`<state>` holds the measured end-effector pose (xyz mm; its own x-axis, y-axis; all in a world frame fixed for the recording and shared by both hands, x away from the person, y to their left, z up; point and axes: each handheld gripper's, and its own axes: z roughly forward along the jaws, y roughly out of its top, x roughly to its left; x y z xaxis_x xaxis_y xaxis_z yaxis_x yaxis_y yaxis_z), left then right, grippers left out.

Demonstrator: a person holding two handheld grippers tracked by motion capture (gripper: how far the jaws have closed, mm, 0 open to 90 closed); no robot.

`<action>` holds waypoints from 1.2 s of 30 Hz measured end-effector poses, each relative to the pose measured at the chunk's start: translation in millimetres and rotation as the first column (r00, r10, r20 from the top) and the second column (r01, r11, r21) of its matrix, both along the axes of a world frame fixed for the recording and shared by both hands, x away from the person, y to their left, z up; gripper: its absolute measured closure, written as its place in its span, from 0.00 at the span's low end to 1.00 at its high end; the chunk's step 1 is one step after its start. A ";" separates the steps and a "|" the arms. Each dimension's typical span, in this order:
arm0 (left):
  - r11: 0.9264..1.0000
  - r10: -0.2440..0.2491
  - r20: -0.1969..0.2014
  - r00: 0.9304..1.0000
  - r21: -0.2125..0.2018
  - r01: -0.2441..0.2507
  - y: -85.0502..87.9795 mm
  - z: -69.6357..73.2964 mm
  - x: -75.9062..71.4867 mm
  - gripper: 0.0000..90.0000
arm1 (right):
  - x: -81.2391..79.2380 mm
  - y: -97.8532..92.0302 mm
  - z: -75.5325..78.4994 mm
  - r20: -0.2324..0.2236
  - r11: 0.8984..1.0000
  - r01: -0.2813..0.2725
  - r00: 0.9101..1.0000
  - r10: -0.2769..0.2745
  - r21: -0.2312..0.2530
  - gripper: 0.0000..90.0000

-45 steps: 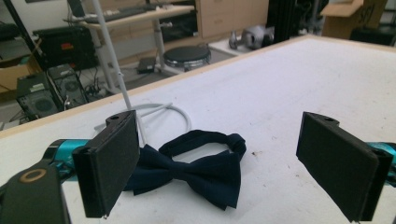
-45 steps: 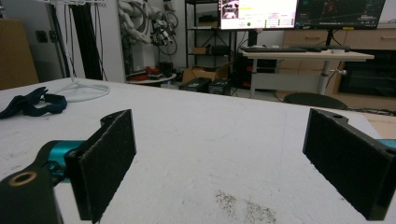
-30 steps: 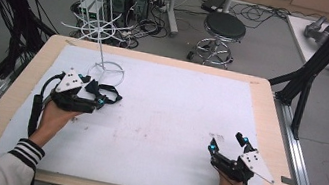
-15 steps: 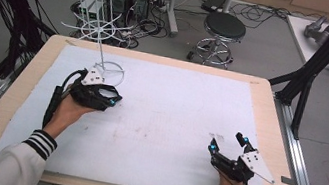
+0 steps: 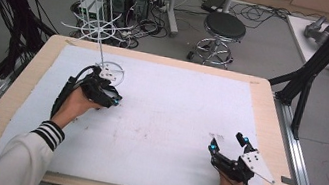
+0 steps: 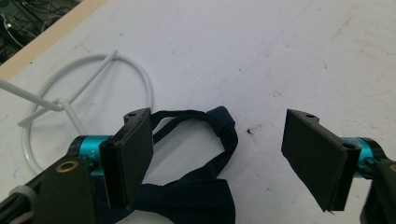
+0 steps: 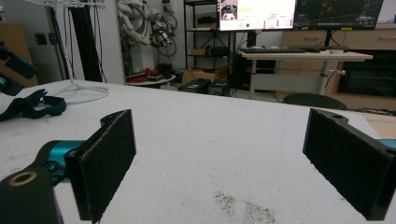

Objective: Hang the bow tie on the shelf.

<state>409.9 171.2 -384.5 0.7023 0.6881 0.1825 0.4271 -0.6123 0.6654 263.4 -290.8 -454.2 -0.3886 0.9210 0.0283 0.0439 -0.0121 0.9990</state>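
Item under inspection: a dark navy fabric strap (image 6: 196,186) with a looped band, lying flat on the white desk (image 5: 180,105) at far left, just right of the white wire stand (image 6: 88,112) base ring. Judged light, limp and non-fragile; it will sag and may drag when lifted. Best hold appears to be the thicker folded knot, not the thin loop. Left tongs (image 6: 219,158) stand wide, straddling the strap without contact. Right tongs (image 7: 224,163) gape wide over bare desk, near right, well apart.

One dark bow tie (image 6: 196,186), one white wire stand (image 5: 97,25), two grippers, one round stool (image 5: 224,27) at twelve o'clock.
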 end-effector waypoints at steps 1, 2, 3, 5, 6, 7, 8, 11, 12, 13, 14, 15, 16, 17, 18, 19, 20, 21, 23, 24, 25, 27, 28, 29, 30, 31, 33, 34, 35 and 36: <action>1.000 -0.002 -0.007 1.000 0.000 0.002 -1.2 0.2 0.8 0.29 | 0.0 -0.1 0.0 0.000 1.000 0.000 1.000 0.000 0.000 0.10; 1.000 -0.003 -0.010 1.000 0.007 0.003 -2.6 0.0 1.8 0.29 | 0.1 -0.1 0.0 0.000 1.000 0.000 1.000 0.000 0.002 0.10; 1.000 -0.009 -0.013 1.000 0.014 0.009 -3.2 -0.1 2.7 0.29 | 0.1 -0.1 0.0 0.000 1.000 0.001 1.000 -0.001 0.002 0.10; 1.000 -0.011 -0.027 1.000 0.023 0.012 -5.0 -1.0 4.1 0.32 | -0.1 -0.1 0.0 -0.001 1.000 0.000 1.000 0.000 0.002 0.10; 0.999 -0.014 -0.035 0.999 0.032 0.015 -6.0 -1.8 4.9 0.33 | -0.1 0.0 0.0 -0.002 1.000 0.000 1.000 0.000 0.005 0.10; 0.999 -0.013 -0.046 0.999 0.040 0.015 -6.8 -2.9 6.0 0.33 | -0.1 -0.1 -0.1 -0.001 1.000 0.000 1.000 0.000 0.004 0.10; 0.999 -0.016 -0.062 0.998 0.046 0.019 -7.5 -4.1 7.4 0.34 | -0.1 -0.1 0.0 -0.002 1.000 -0.001 1.000 0.001 0.004 0.10; 0.997 -0.031 -0.091 0.995 0.065 0.037 -8.8 -8.1 11.4 0.35 | -0.1 0.0 -0.1 -0.001 1.000 0.000 1.000 0.000 0.005 0.10; 0.997 -0.032 -0.095 0.995 0.065 0.038 -9.5 -9.0 12.0 0.35 | -0.2 -0.2 0.0 -0.002 1.000 -0.001 1.000 0.001 0.005 0.10; 0.996 -0.035 -0.106 0.994 0.072 0.043 -10.4 -10.1 12.9 0.35 | -0.2 -0.1 0.0 -0.002 1.000 0.000 1.000 0.000 0.005 0.10; 0.995 -0.037 -0.115 0.993 0.083 0.047 -11.0 -10.3 13.6 0.37 | -0.2 0.0 -0.1 -0.001 1.000 -0.001 1.000 0.001 0.005 0.10; 0.995 -0.040 -0.124 0.992 0.082 0.050 -11.5 -11.0 13.9 0.37 | -0.2 0.0 -0.1 -0.001 1.000 -0.001 1.000 0.001 0.005 0.10; 0.995 -0.041 -0.138 0.990 0.088 0.054 -12.0 -11.2 14.3 0.39 | -0.2 -0.1 -0.1 -0.001 1.000 -0.001 1.000 0.001 0.005 0.10; 0.995 -0.035 -0.142 0.989 0.091 0.048 -12.9 -12.1 14.5 0.40 | -0.2 -0.2 -0.1 -0.001 1.000 0.000 1.000 0.000 0.005 0.10; 0.994 -0.032 -0.144 0.989 0.097 0.046 -13.5 -13.0 15.1 0.40 | -0.2 -0.2 -0.1 -0.001 1.000 0.000 1.000 0.000 0.005 0.10; 0.994 -0.024 -0.151 0.988 0.100 0.039 -14.4 -14.3 15.8 0.40 | -0.2 -0.2 -0.1 -0.001 1.000 -0.001 1.000 0.001 0.005 0.10; 0.993 -0.020 -0.161 0.987 0.108 0.038 -14.8 -14.8 16.6 0.41 | -0.2 -0.1 -0.2 0.000 1.000 0.000 1.000 0.000 0.006 0.10; 0.994 -0.020 -0.163 0.986 0.104 0.037 -15.4 -16.0 17.3 0.42 | -0.4 -0.1 -0.1 0.000 1.000 0.000 1.000 0.000 0.004 0.10; 0.993 -0.017 -0.174 0.985 0.112 0.037 -16.2 -17.0 19.0 0.43 | -0.4 -0.1 -0.2 0.004 1.000 0.000 1.000 0.000 0.003 0.10; 0.993 -0.017 -0.183 0.983 0.113 0.038 -16.5 -18.1 19.7 0.45 | -0.4 -0.1 -0.2 0.004 1.000 -0.001 1.000 0.001 0.004 0.10; 0.992 -0.016 -0.186 0.982 0.122 0.039 -16.5 -18.5 20.5 0.46 | -0.4 -0.2 -0.2 0.004 1.000 -0.002 1.000 0.002 0.006 0.10; 0.993 0.000 -0.196 0.981 0.119 0.024 -16.9 -20.2 22.3 0.49 | -0.1 -0.9 -0.1 0.005 1.000 0.002 1.000 -0.002 0.004 0.10; 0.992 0.004 -0.202 0.979 0.122 0.021 -16.7 -20.4 23.3 0.49 | -0.1 -0.9 -0.1 0.005 1.000 0.002 1.000 -0.002 0.004 0.10; 0.993 0.009 -0.205 0.979 0.119 0.015 -17.0 -21.1 23.9 0.50 | 0.0 -1.0 -0.2 0.006 1.000 0.002 1.000 -0.002 0.005 0.10; 0.992 0.010 -0.209 0.978 0.122 0.016 -17.3 -21.5 24.6 0.51 | -0.2 -0.8 -0.2 0.003 1.000 0.002 1.000 -0.002 0.007 0.10; 0.992 0.014 -0.214 0.977 0.129 0.014 -17.7 -21.4 25.1 0.53 | -0.2 -0.8 -0.2 0.002 1.000 0.002 1.000 -0.002 0.007 0.10; 0.991 0.016 -0.218 0.976 0.132 0.013 -18.6 -21.8 25.9 0.56 | 0.0 -1.0 -0.2 0.006 1.000 0.003 1.000 -0.003 0.004 0.10; 0.992 0.019 -0.224 0.974 0.129 0.010 -19.2 -21.8 26.3 0.56 | 0.0 -1.0 -0.2 0.006 1.000 0.003 1.000 -0.003 0.004 0.10; 0.991 0.025 -0.228 0.973 0.130 0.005 -19.9 -21.6 26.7 0.59 | -0.1 -0.8 -0.2 0.003 1.000 0.002 1.000 -0.002 0.007 0.10; 0.991 0.026 -0.234 0.972 0.137 0.006 -20.5 -20.9 27.1 0.59 | -0.1 -0.8 -0.2 0.003 1.000 0.002 1.000 -0.002 0.007 0.10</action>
<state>437.0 150.6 -405.4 0.7297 0.6755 0.1058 0.5678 -0.6848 0.4567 263.2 -291.7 -454.4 -0.3866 0.9217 0.0330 0.0405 -0.0187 0.9990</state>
